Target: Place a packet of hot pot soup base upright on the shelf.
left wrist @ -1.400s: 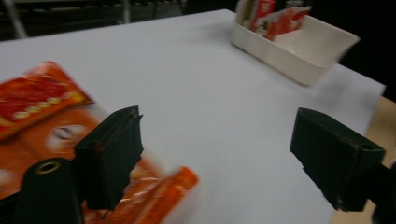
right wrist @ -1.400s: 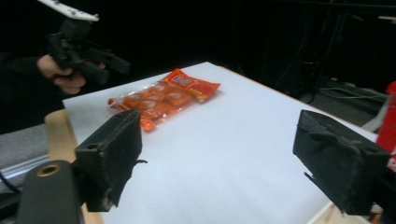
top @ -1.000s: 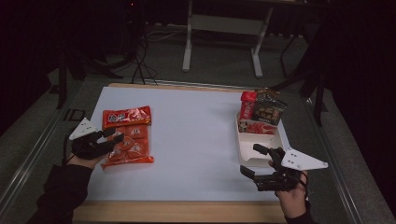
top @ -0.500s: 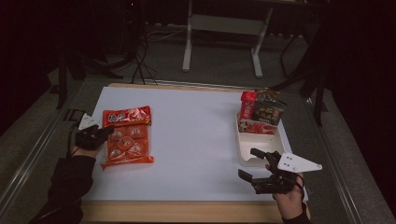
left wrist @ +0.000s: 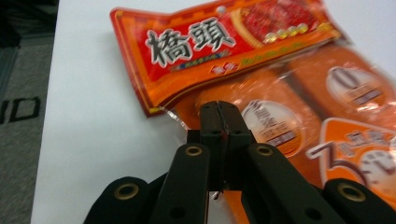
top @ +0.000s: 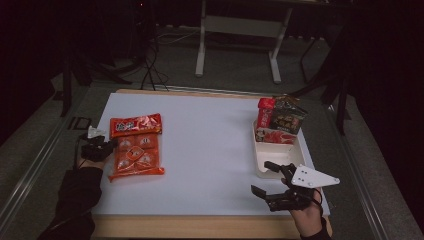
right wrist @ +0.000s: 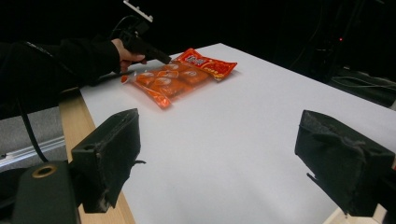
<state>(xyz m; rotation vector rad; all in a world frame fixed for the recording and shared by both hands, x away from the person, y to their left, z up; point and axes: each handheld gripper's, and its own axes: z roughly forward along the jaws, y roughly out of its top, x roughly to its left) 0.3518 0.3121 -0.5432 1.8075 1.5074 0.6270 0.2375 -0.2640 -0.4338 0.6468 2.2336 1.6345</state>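
Note:
An orange-red snack packet (top: pixel 135 147) lies flat at the table's left side; it is close up in the left gripper view (left wrist: pixel 289 93) and far off in the right gripper view (right wrist: pixel 180 74). My left gripper (top: pixel 111 146) is at the packet's left edge. Its jaws are pressed together with the tips over the packet (left wrist: pixel 222 114), and I see nothing between them. My right gripper (top: pixel 267 179) hovers open over the table's front right, beside the white tray (top: pixel 264 170). There is only bare table between its jaws (right wrist: pixel 215 154).
The tray's far end holds a red pack (top: pixel 265 111), a dark pack (top: pixel 288 117) and a red packet lying flat (top: pixel 275 136). The white tabletop (top: pixel 210 150) has a wooden front edge (top: pixel 200 227). A desk frame (top: pixel 237 30) stands on the floor beyond.
My left gripper has drawn back a little to the left, from over the packet to its edge. The right gripper has shifted slightly toward the front edge. The packet has stayed put.

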